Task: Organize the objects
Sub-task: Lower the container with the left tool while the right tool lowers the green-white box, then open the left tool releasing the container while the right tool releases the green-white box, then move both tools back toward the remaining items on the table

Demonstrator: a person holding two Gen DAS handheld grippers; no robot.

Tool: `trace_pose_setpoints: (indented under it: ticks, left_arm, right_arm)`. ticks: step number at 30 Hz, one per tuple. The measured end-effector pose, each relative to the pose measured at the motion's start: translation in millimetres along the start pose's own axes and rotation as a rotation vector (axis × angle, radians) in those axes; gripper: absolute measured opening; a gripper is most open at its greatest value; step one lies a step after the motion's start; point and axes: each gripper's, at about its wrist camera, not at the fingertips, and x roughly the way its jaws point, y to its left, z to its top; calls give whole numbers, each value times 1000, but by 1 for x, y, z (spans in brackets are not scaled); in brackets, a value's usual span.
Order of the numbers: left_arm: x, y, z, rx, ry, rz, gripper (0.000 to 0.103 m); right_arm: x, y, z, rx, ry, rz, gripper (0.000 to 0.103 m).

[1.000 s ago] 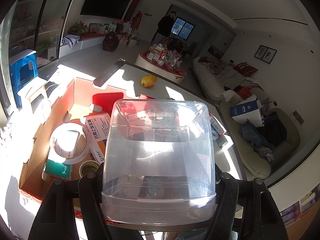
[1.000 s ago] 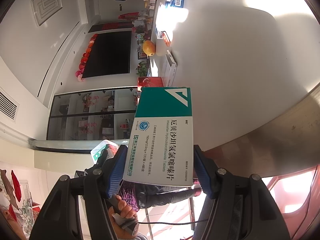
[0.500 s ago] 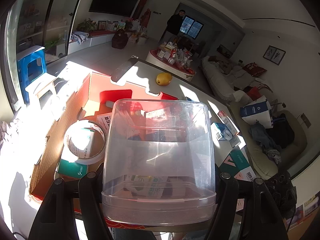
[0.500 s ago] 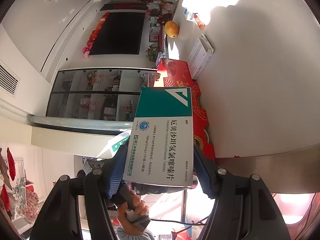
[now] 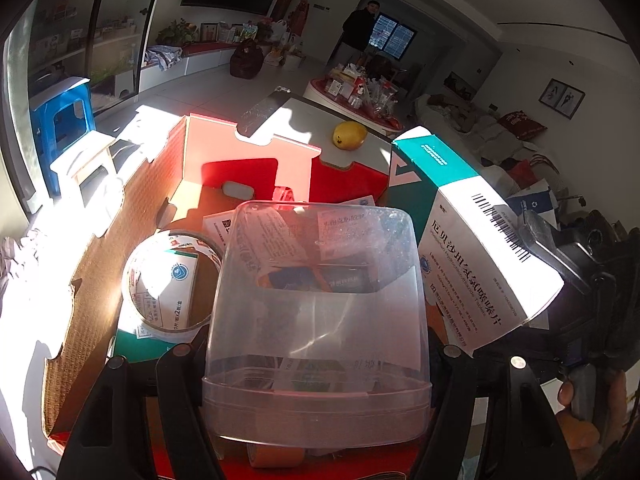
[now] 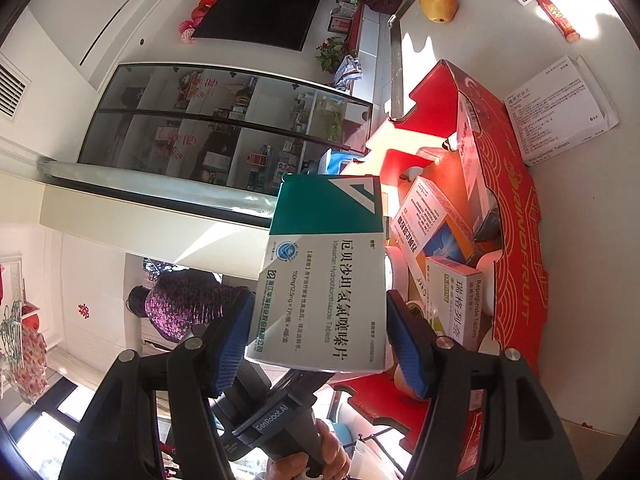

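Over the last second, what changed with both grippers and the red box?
The right gripper has swung its green-and-white medicine box from beside the white table over to the red cardboard box, next to the clear plastic container. The left gripper has carried that container closer in over the box's contents. Nothing taken or released: both stay clamped. The tape roll and yellow fruit stayed put.

Behind the clear container (image 5: 316,312): we see boxes only blurred through its wall.
Tape roll (image 5: 170,280): near edge hidden behind that container.
Left tool (image 5: 316,364) fingertips: hidden beside the container.
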Motion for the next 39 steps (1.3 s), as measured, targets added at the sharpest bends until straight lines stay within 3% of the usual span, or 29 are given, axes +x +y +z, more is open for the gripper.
trace_pose_setpoints:
  ticks: [2, 4, 8, 11, 16, 22, 26, 31, 35, 39]
  left_arm:
    - [8, 1, 1, -4, 19, 4, 84]
    - [12, 0, 2, -6, 27, 26, 98]
    - [12, 1, 3, -9, 23, 29, 102]
    - [5, -2, 2, -9, 0, 36, 103]
    - [-7, -21, 4, 32, -33, 23, 103]
    - [-16, -69, 4, 120, -56, -14, 103]
    - [-9, -113, 6, 178, -38, -94, 103]
    - [13, -164, 9, 242, 22, -183, 103]
    - [33, -197, 8, 301, 71, -206, 103]
    - [53, -219, 3, 347, 118, -207, 103]
  right_arm:
    - [5, 0, 6, -5, 11, -49, 74]
    - [1, 4, 8, -21, -11, -106, 87]
    - [-26, 15, 9, -116, -91, -150, 88]
    - [-66, 7, 5, -174, -187, -262, 89]
    - [-150, -53, 11, -69, -317, -519, 89]
    - [-250, -109, 29, 26, -521, -735, 89]
    - [-267, -125, 61, -23, -530, -833, 89]
    - [-254, -136, 107, -167, -479, -972, 89]
    - [-244, -147, 132, -248, -432, -1016, 89]
    - [-244, -163, 144, -240, -430, -1041, 89]
